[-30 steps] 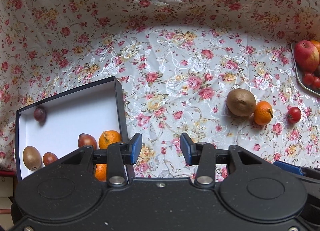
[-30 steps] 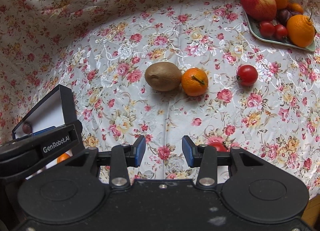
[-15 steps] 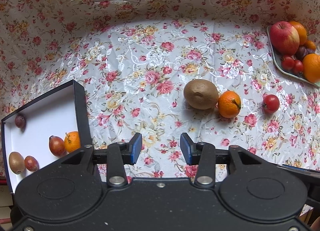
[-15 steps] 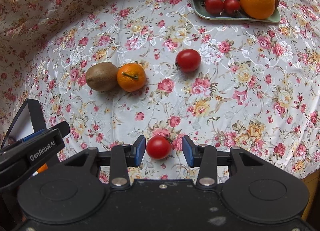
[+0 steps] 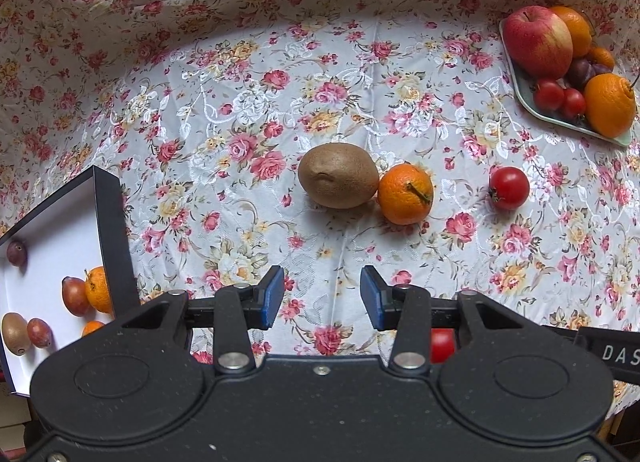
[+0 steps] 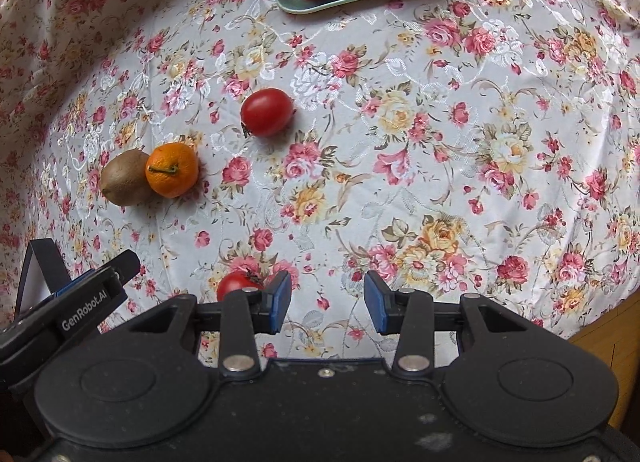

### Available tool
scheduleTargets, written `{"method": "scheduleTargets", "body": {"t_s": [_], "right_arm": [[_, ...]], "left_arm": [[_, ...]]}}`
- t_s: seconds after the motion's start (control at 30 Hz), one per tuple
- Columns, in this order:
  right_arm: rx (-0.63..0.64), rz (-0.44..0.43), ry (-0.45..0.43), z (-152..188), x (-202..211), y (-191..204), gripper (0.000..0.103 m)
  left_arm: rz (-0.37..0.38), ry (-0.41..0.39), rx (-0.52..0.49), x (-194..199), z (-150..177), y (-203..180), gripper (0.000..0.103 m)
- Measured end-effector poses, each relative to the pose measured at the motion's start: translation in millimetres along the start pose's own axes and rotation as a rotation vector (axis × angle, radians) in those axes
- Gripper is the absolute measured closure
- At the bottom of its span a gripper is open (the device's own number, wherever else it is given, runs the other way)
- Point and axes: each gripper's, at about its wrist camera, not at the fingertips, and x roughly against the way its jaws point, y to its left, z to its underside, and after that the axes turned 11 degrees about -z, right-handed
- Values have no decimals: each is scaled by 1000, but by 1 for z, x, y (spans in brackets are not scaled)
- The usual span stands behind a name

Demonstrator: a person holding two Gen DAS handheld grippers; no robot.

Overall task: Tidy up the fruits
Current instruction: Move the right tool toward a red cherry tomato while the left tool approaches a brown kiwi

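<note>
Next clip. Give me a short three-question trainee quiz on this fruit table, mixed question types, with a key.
1. True or false: the kiwi touches the mandarin on the cloth.
2. Multiple choice: the apple lies A) in the box, B) on the tray, C) loose on the cloth.
3. Fill in: the left tool and the right tool each hold ____.

Key: 1 true. 2 B. 3 nothing; both stand open over bare cloth, and the near tomato sits just outside the right tool's left finger.
</note>
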Motion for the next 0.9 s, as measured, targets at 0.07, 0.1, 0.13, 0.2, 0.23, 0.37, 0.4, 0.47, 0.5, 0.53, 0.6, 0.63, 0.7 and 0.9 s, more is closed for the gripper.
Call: {"method": "scheduleTargets", "body": {"t_s": [0.07, 0.1, 0.13, 0.2, 0.23, 0.37, 0.4, 0.47, 0.5, 0.53, 0.6, 0.63, 0.7, 0.9], "right_arm": [[-12, -2, -7, -2, 4, -5, 59], [-20, -3, -10, -4, 6, -7, 59], [-29, -3, -12, -5, 8, -10, 59], [-43, -2, -15, -9, 11, -13, 59], [-47, 0, -15, -10, 12, -13, 59], [-39, 0, -12, -19, 17, -8, 59], [-39, 1, -16, -22, 19, -6, 59], [-38, 8, -28, -30, 22, 0, 59], [-32, 8, -34, -34, 24, 4, 59], [-26, 7, -40, -37, 25, 8, 59], [-5, 1, -56, -44, 28, 17, 59], [4, -2, -66, -46, 29, 21, 59], [22, 0, -88, -48, 28, 25, 59], [33, 17, -84, -51, 18, 21, 59]], "left_arm": [[8, 4, 5, -1, -2, -1, 51], [12, 5, 5, 0, -2, -2, 51], [16, 6, 5, 0, -2, -3, 51], [20, 3, 3, 1, -2, -3, 51], [22, 0, 1, 2, -2, -3, 51], [15, -8, 13, 4, -3, 2, 51], [14, -8, 20, 4, -3, 4, 51], [17, -6, 39, 4, -5, 9, 51], [20, -2, 52, 3, -6, 11, 51], [23, 1, 63, 3, -7, 14, 51], [25, 4, 76, 2, -9, 16, 51], [25, 5, 80, 1, -9, 17, 51], [26, 4, 91, 0, -10, 20, 51], [24, 1, 132, -3, -14, 30, 51]]}}
